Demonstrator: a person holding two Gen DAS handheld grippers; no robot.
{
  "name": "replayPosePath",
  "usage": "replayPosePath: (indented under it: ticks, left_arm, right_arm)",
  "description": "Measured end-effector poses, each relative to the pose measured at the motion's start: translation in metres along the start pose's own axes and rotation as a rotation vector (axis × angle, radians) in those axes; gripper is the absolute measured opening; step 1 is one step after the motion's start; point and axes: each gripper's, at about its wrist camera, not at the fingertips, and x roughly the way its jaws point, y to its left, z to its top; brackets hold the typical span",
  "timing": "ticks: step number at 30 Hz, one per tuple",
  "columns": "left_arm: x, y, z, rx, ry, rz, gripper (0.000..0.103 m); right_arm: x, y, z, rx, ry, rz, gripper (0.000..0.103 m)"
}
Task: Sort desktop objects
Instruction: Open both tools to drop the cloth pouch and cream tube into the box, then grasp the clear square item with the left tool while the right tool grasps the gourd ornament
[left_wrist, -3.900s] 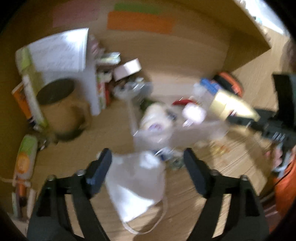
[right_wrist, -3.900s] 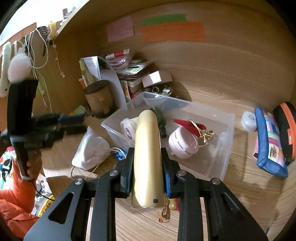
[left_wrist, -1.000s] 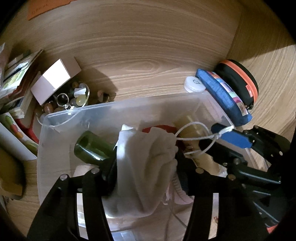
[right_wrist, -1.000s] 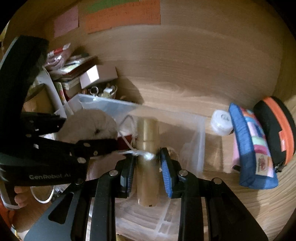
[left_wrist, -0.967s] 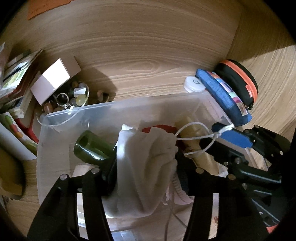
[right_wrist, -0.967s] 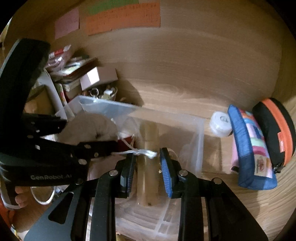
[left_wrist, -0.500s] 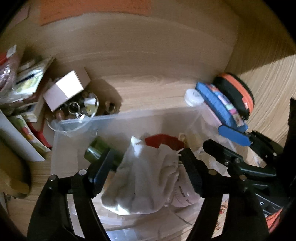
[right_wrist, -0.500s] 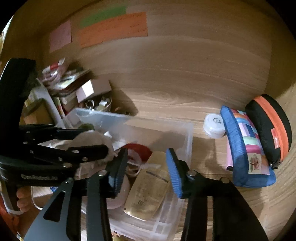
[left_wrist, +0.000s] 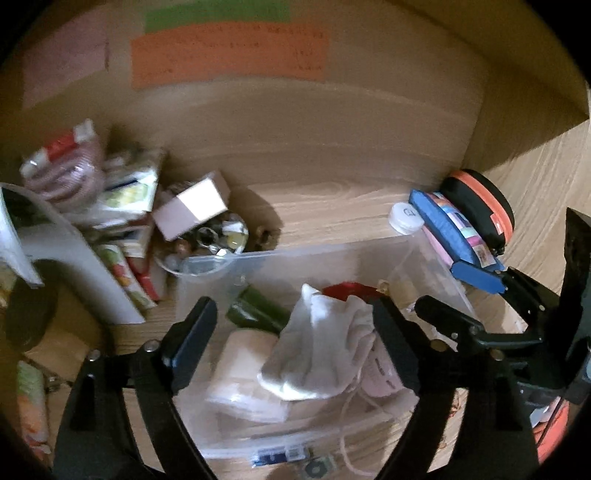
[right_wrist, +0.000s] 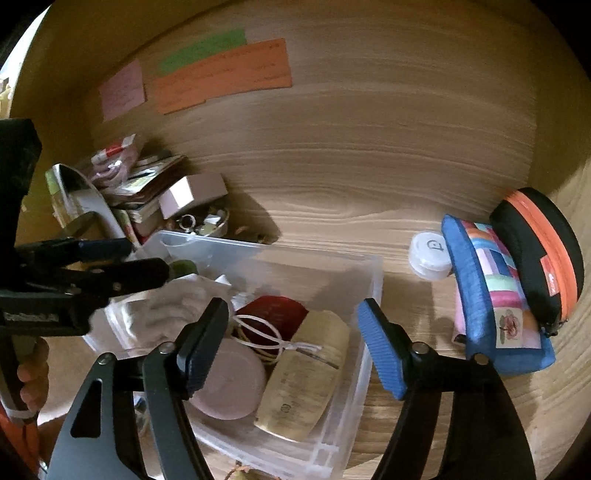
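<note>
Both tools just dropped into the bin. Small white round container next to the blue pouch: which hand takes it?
Right, probably. The white round container sits just past the clear bin, up and right of the open right tool, beside the blue pouch. The left tool hangs open over the white mask, across the bin.

You're looking at a clear bin (right_wrist: 373, 280) holding a white mask (left_wrist: 317, 354), a cream tube (right_wrist: 306, 376), a dark green bottle (left_wrist: 255, 310) — beside it, a blue patchwork pouch (right_wrist: 491, 291) and a black, orange-trimmed case (right_wrist: 543, 243).

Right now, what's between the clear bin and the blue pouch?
In the right wrist view, a small white round container sits on the desk between the bin and the pouch, toward the back; nearer the camera the stretch is bare wood.
</note>
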Motion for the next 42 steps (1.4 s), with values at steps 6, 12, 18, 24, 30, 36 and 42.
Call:
replayPosePath:
  ticks: [6,12,18,24,30,36,42]
  left_arm:
    - [-0.037,0.004,-0.006,0.034,-0.066,0.06,0.095]
    - [-0.059,0.009,-0.021,0.039,-0.079,0.063,0.097]
    - [-0.062,0.01,-0.052,0.068,-0.039,0.077,0.098]
    - [-0.052,0.012,-0.084,0.074,0.027,0.082,0.098]
    - [-0.038,0.011,-0.109,0.065,0.086,0.059,0.098]
    - [-0.018,0.005,-0.129,0.054,0.162,0.026,0.098]
    - [0.002,-0.006,-0.14,0.059,0.225,0.003,0.098]
  right_arm:
    - [-0.023,0.007,0.005,0.007,-0.02,0.037,0.07]
    - [-0.069,0.018,0.005,-0.015,-0.104,0.024,0.082]
    - [-0.103,0.024,-0.007,-0.035,-0.15,-0.011,0.082]
    - [-0.11,0.022,-0.035,-0.022,-0.114,-0.032,0.082]
    - [-0.093,0.018,-0.065,-0.019,-0.018,-0.037,0.082]
    - [-0.073,0.021,-0.094,-0.068,0.088,-0.023,0.082]
    - [-0.056,0.026,-0.109,-0.129,0.157,-0.016,0.082]
